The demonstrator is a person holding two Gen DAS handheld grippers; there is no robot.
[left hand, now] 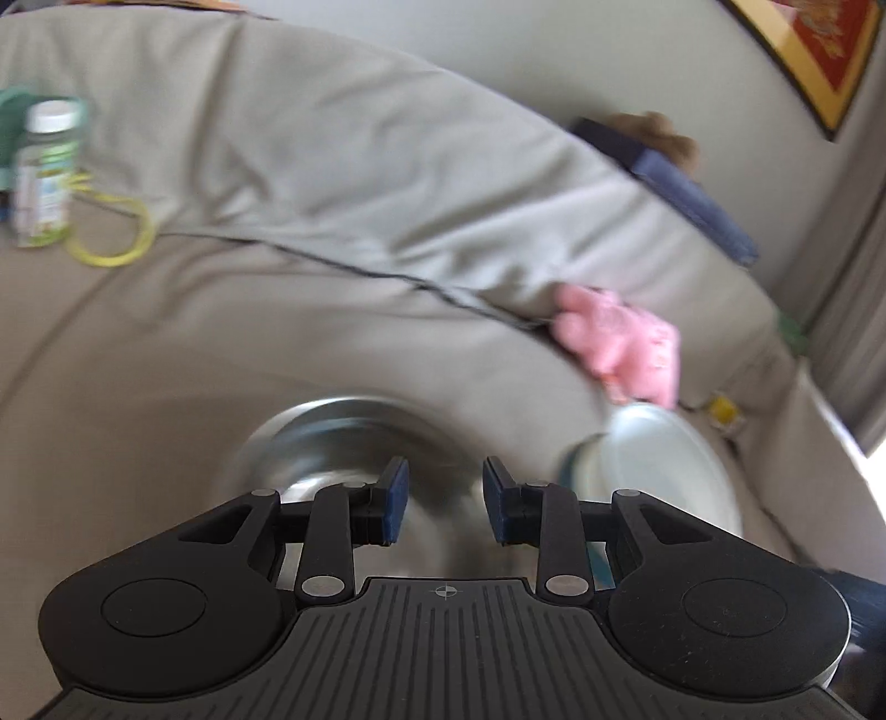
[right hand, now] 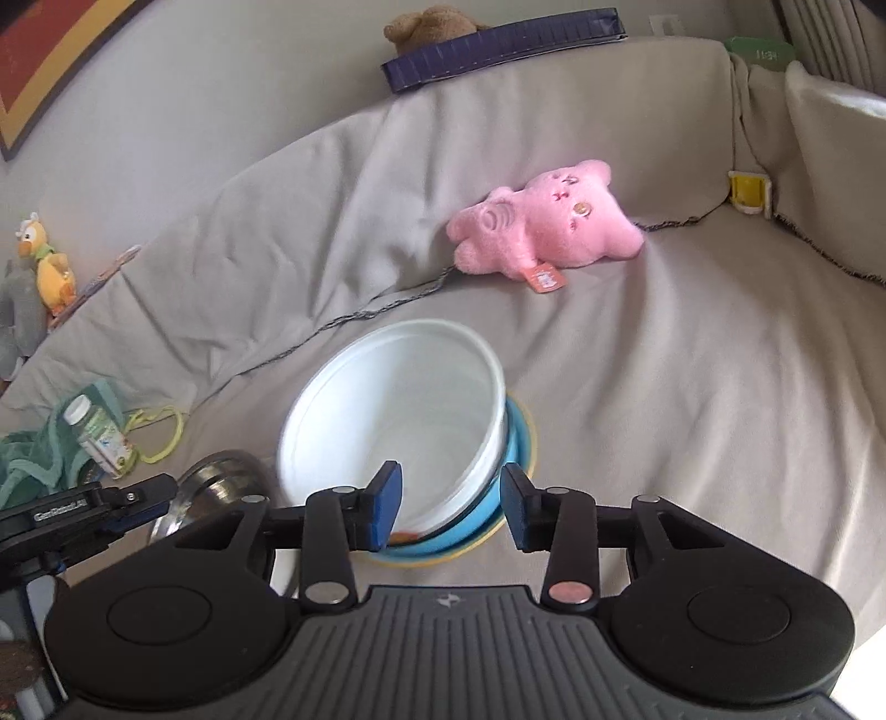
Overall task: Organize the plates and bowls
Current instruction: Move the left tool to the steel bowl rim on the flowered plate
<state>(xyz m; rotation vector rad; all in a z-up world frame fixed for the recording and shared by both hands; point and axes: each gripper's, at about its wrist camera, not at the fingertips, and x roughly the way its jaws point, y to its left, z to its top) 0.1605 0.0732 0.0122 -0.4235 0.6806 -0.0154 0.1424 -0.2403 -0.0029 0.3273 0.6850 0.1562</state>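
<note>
A steel bowl (left hand: pixel 354 437), blurred, lies on the beige sofa cover right under my left gripper (left hand: pixel 446 501). Its blue pads stand apart with only the bowl's inside showing through the gap. To the right sits a white bowl (left hand: pixel 659 471). In the right wrist view that white bowl (right hand: pixel 398 399) leans tilted inside a blue bowl (right hand: pixel 518 443) on a yellow-rimmed plate (right hand: pixel 426 562). My right gripper (right hand: pixel 451 512) is open at the white bowl's near wall, and its pads do not press on it. The steel bowl (right hand: pixel 221 482) lies to the left, beside the left gripper's black body (right hand: pixel 72 515).
A pink plush toy (right hand: pixel 542 232) lies against the sofa back behind the bowls. At the left are a small bottle (right hand: pixel 99 437), a green cloth (right hand: pixel 33 454) and a yellow cord loop (left hand: pixel 111 243). A navy pad (right hand: pixel 498 50) rests on the sofa back.
</note>
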